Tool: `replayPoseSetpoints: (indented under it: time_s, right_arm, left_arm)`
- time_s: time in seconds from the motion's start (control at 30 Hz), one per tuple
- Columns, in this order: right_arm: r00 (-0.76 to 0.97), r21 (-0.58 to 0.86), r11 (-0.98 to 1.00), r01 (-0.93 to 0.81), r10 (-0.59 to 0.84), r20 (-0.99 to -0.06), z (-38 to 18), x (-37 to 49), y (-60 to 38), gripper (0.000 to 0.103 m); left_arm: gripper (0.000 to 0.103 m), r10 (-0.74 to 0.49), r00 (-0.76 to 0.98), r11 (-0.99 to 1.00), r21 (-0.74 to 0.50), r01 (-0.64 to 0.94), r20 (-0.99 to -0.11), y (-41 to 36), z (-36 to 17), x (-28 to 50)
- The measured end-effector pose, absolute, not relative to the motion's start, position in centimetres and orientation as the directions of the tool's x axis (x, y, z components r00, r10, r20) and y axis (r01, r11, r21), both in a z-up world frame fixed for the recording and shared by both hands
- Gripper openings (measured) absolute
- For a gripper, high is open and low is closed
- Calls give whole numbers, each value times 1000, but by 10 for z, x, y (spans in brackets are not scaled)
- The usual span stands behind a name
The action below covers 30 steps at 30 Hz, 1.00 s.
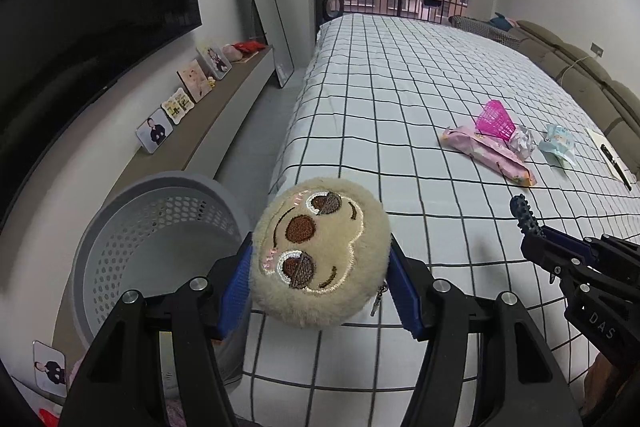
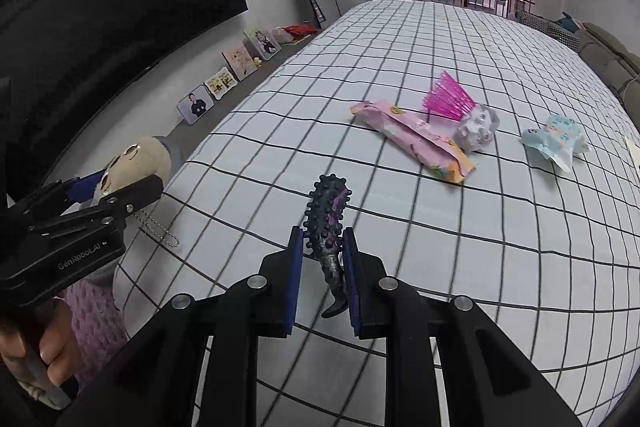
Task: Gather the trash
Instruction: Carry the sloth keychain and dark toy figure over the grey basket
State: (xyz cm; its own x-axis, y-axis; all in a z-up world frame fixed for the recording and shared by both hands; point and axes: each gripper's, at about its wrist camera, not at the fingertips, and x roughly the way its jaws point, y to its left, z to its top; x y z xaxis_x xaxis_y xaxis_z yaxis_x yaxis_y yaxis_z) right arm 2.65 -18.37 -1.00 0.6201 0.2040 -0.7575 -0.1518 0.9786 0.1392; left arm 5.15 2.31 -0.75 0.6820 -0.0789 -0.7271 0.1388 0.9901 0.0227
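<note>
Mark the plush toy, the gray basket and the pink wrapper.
plush toy point(image 1: 320, 251), left wrist view, on its stitched face.
gray basket point(image 1: 160, 227), left wrist view, on its perforated inner wall.
pink wrapper point(image 2: 416, 135), right wrist view, on the middle of the pack.

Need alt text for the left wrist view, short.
The left gripper clamps a round beige plush face keychain above the edge of a grid-patterned bed, beside a grey perforated bin. Farther along the bed lie a pink wrapper, a pink plastic basket and other crumpled packets; the right gripper enters at right holding a dark knobbly toy.
</note>
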Motion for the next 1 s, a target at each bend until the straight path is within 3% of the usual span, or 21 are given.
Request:
replayPoseSetpoints:
  time_s: [0.73, 1.0]
  right_arm:
    - [483, 161, 880, -447, 389, -784, -14, 92, -3, 19]
    - [413, 174, 846, -504, 413, -812, -32, 108, 43, 20]
  left_arm:
    - [60, 117, 643, 990, 36, -137, -757, 182, -36, 60]
    - [60, 133, 609, 983, 24, -185, -782, 216, -54, 69]
